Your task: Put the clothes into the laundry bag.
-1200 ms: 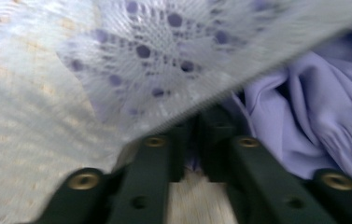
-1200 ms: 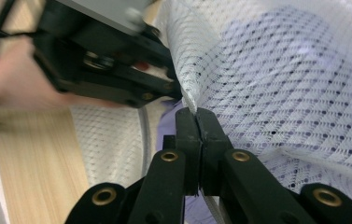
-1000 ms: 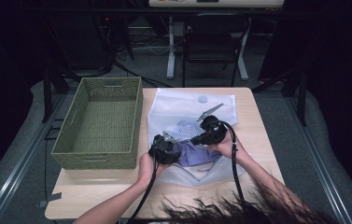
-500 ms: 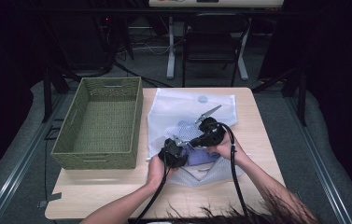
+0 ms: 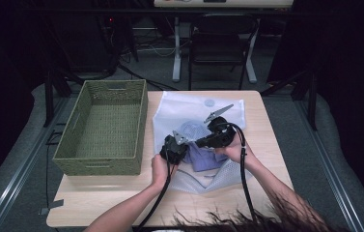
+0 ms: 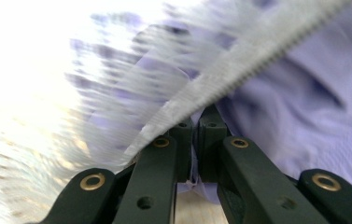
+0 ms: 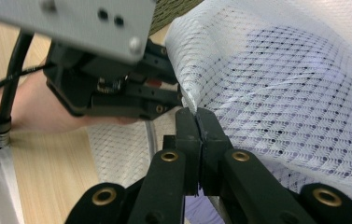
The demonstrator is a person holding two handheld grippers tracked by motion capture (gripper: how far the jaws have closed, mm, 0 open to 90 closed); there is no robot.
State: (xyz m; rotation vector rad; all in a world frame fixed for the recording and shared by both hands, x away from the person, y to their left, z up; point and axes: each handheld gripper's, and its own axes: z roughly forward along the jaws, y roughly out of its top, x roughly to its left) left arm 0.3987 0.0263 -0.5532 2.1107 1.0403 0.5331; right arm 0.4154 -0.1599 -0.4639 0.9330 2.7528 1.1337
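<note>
Over on the wooden table (image 5: pixel 121 193) the left gripper (image 5: pixel 174 146) just clamped the lavender garment (image 6: pixel 313 107), right gripper (image 5: pixel 207 141) pinching the mesh laundry bag (image 7: pixel 276 70), so stuffing can start.

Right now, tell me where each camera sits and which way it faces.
High view: above the person's side, facing forward and down on the table, basket and mesh bag; both forearms show.
Left gripper view: on the left gripper, looking along shut fingers at lilac cloth.
Right gripper view: on the right gripper, facing the mesh, left gripper beyond.
All share the bag.
</note>
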